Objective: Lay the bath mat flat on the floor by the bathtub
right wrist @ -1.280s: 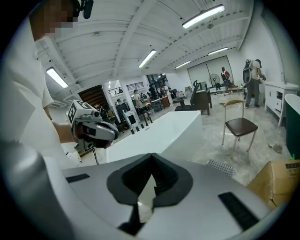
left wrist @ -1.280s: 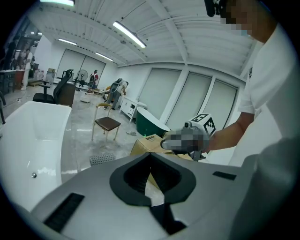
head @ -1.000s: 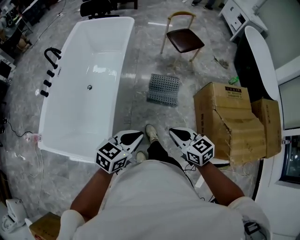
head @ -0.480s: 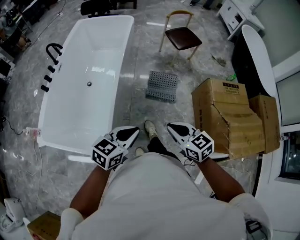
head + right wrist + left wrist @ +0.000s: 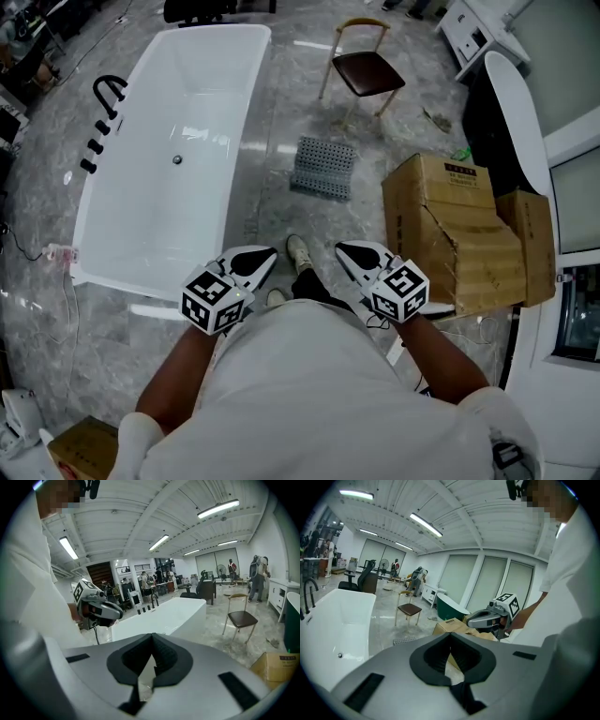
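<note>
The grey perforated bath mat (image 5: pixel 323 167) lies partly folded on the marble floor, right of the white bathtub (image 5: pixel 141 187) and short of the chair. Both grippers are held close to the person's chest, far from the mat. My left gripper (image 5: pixel 265 253) points toward the tub's near corner, its jaws together and nothing between them. My right gripper (image 5: pixel 342 248) sits beside it, also shut and holding nothing. The left gripper view shows its jaws (image 5: pixel 450 633) meeting, with the mat (image 5: pixel 404 641) and tub (image 5: pixel 337 620) beyond. The right gripper (image 5: pixel 152 634) faces the tub (image 5: pixel 164 616).
A wooden chair with a dark seat (image 5: pixel 367 70) stands beyond the mat. Torn cardboard boxes (image 5: pixel 455 234) sit to the right, next to a dark tub with a white rim (image 5: pixel 511 122). Black taps (image 5: pixel 106 94) stand at the tub's left. The person's shoe (image 5: pixel 299 253) shows between the grippers.
Both grippers have shifted a little forward and up in the head view. Their jaws stay together. The mat has not moved.
</note>
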`<action>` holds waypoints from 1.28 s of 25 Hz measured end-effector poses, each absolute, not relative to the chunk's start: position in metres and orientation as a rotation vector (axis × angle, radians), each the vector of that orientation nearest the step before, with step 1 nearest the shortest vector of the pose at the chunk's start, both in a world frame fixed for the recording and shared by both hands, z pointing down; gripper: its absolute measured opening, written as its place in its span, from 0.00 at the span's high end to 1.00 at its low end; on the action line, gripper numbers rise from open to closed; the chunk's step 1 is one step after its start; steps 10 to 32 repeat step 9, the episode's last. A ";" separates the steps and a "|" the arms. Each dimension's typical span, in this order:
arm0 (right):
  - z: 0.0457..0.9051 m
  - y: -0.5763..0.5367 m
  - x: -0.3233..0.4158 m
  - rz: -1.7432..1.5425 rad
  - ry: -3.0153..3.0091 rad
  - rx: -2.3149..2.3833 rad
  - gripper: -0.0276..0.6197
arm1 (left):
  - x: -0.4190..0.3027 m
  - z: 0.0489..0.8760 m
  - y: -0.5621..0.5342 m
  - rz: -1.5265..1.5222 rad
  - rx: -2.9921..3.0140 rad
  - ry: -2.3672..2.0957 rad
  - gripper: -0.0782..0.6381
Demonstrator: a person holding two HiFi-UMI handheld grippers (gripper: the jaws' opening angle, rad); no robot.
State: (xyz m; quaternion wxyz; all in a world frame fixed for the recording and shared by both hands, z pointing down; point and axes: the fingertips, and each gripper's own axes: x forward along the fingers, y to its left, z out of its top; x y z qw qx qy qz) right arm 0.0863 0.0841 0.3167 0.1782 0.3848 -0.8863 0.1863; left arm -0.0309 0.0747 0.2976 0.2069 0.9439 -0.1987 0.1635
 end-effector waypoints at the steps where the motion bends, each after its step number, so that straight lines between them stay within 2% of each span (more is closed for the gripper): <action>1: 0.316 0.084 0.085 0.526 -2.506 1.084 0.95 | -0.032 0.297 0.075 0.455 2.628 -0.556 0.87; 32: 0.317 0.081 0.079 0.515 -2.500 1.060 0.95 | -0.044 0.303 0.075 0.463 2.610 -0.573 0.87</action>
